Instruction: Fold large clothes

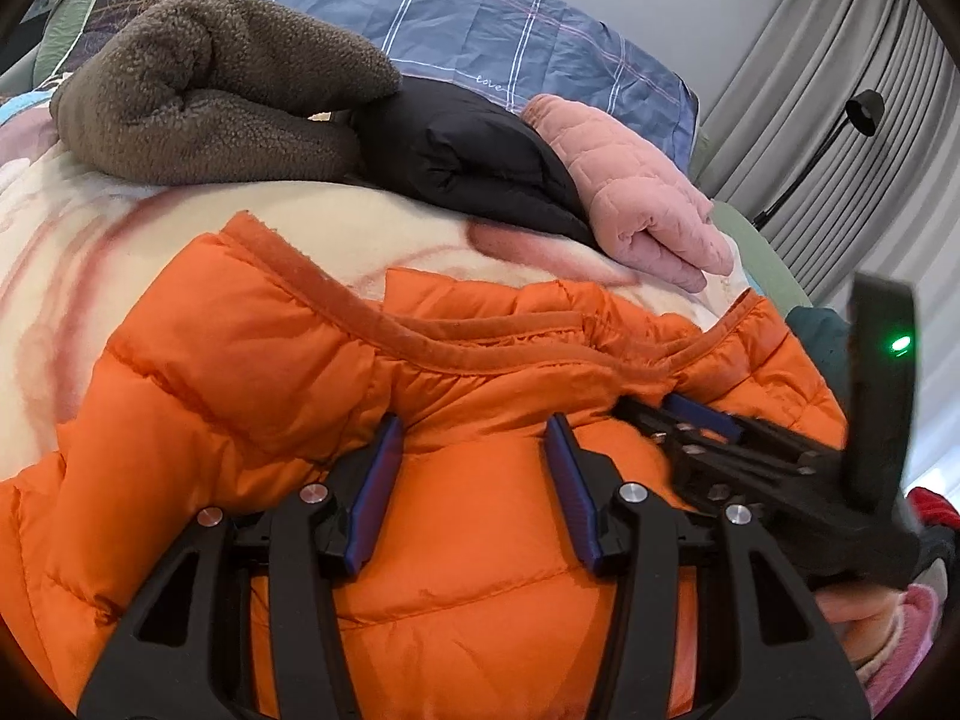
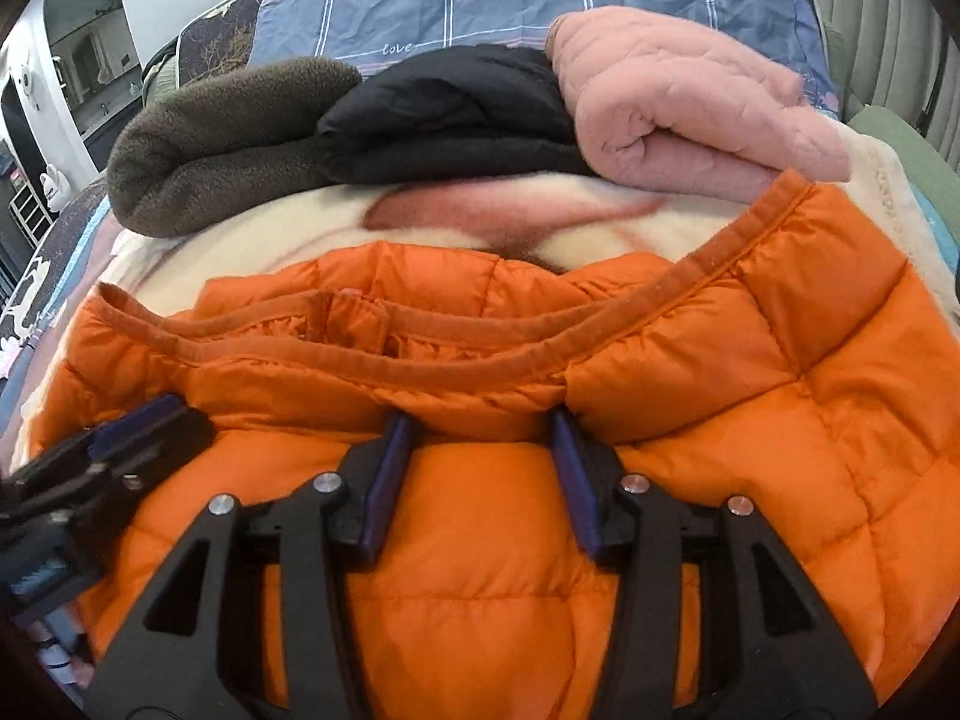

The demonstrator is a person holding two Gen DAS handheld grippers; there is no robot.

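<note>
fleecy cream blanket (image 2: 252, 240) under puffy quilted orange jacket (image 2: 480, 540), both tools (image 1: 474, 450) (image 2: 480, 444) seemingly clamped on its padding

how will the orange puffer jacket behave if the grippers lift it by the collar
The orange puffer jacket will probably sag and drape, since it lies in soft folds on the blanket. Its puffy quilted panels suggest it is light for its bulk. The smooth, shiny shell may slip between the pads, so a deep bite seems wise.
</note>
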